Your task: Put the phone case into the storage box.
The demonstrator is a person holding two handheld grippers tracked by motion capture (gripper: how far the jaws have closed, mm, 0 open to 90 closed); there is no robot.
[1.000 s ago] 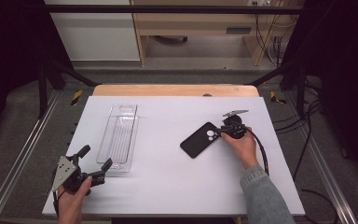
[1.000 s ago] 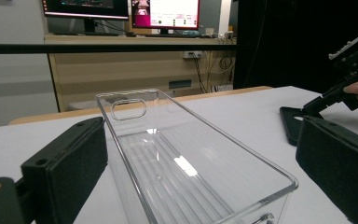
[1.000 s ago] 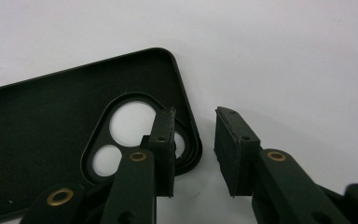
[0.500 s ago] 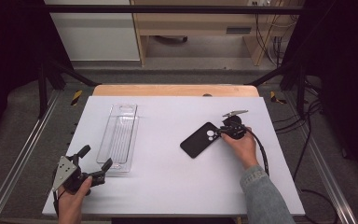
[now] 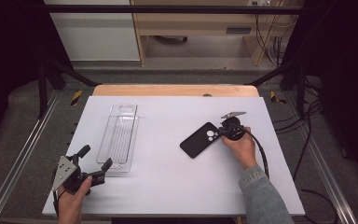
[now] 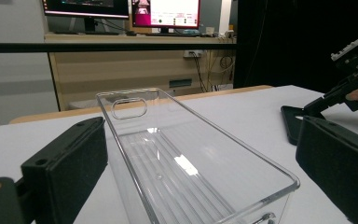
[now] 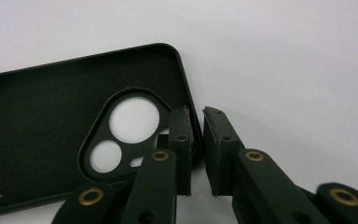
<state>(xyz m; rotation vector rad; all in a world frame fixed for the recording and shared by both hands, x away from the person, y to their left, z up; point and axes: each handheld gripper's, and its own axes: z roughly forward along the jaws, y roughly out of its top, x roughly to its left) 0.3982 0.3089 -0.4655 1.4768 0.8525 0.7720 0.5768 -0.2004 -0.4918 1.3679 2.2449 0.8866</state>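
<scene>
The right gripper (image 7: pixel 196 140) has just been closing, pinching the side wall of the flat black rubber phone case (image 5: pixel 200 139). The case's long axis runs diagonally toward the clear plastic tray (image 5: pixel 119 137). The left gripper (image 5: pixel 94 158) gapes wide, unladen, at the tray's near end.

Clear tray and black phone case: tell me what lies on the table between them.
Nothing. In the high view, bare white table separates the clear tray from the black phone case. The left gripper view shows the same bare stretch.

phone case (image 7: pixel 37 140) cut off at left edge, clear tray (image 6: pixel 191 163) cropped below
</scene>
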